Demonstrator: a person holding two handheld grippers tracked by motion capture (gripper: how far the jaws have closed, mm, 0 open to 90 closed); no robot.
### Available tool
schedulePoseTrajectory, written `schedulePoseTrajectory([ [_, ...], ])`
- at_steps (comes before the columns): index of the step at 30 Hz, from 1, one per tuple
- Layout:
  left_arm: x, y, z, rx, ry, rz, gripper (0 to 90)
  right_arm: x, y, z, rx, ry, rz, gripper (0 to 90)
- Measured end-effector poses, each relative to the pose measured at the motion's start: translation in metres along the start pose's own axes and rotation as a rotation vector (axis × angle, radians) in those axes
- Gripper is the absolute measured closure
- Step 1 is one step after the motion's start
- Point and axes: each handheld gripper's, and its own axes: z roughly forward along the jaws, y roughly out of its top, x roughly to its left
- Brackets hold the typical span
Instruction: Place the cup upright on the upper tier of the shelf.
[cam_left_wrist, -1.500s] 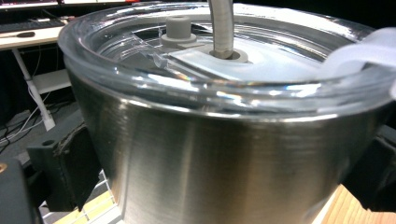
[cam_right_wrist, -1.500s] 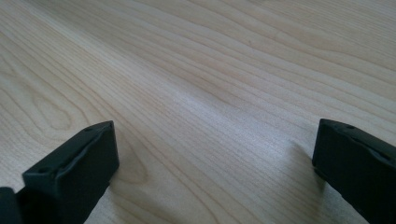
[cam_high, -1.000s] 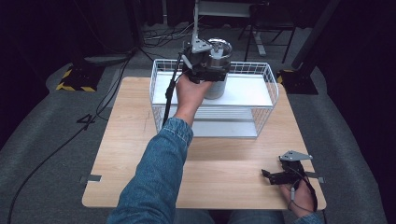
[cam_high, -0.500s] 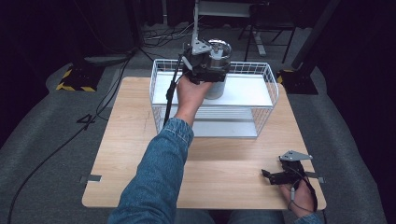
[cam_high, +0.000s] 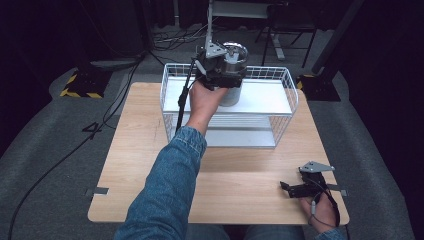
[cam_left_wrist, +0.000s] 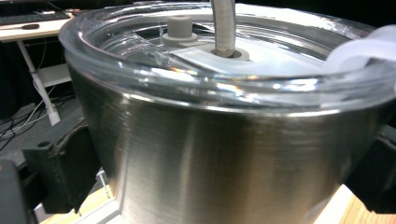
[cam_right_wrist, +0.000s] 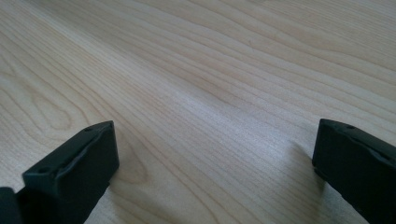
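At the far side of the light wooden surface (cam_high: 150, 165) stands a white wire basket with a white flat shelf (cam_high: 280, 95), and on that shelf, toward its back left, sits a brushed stainless-steel tumbler with a clear plastic lid (cam_high: 233, 75). The left gripper (cam_high: 220, 75) is at the tumbler's upper part, held by a hand in a blue denim sleeve (cam_high: 165, 200) that reaches across the basket's front rim. In the left gripper view the tumbler's steel wall (cam_left_wrist: 210, 158) sits between the black fingers (cam_left_wrist: 60, 172), one on each side and pressed close against it, so they hold the tumbler. A metal straw (cam_left_wrist: 223, 25) rises through the lid. The basket's wire walls ring the tumbler on all sides.

Near the surface's front right corner, the right gripper (cam_high: 295, 189) lies low on bare wood, well apart from the basket. In the right gripper view its fingers (cam_right_wrist: 74, 172) are spread wide with only wood grain between them.

Black cables (cam_high: 60, 160) trail over the grey floor to the left.
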Motion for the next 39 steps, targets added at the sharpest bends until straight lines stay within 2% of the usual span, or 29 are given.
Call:
schedulePoseTrajectory([
  [8,0.0,0.001,-0.008,-0.018,-0.013,0.0,0.0,0.0,0.0,0.0,0.0,0.0,0.0,0.4],
  [11,0.0,0.001,-0.013,-0.028,-0.014,0.013,0.0,0.0,0.0,0.0,0.0,0.0,0.0,0.4],
  [18,-0.001,-0.002,-0.026,-0.044,-0.037,0.001,0.0,0.0,0.0,0.0,0.001,0.001,-0.002,0.4],
  [29,-0.01,0.001,-0.056,-0.083,-0.057,0.024,0.0,0.0,0.001,0.001,0.001,0.003,-0.007,0.4],
  [39,-0.018,-0.008,-0.092,-0.1,-0.078,0.031,0.0,-0.001,0.001,0.001,0.002,0.011,-0.012,0.4],
])
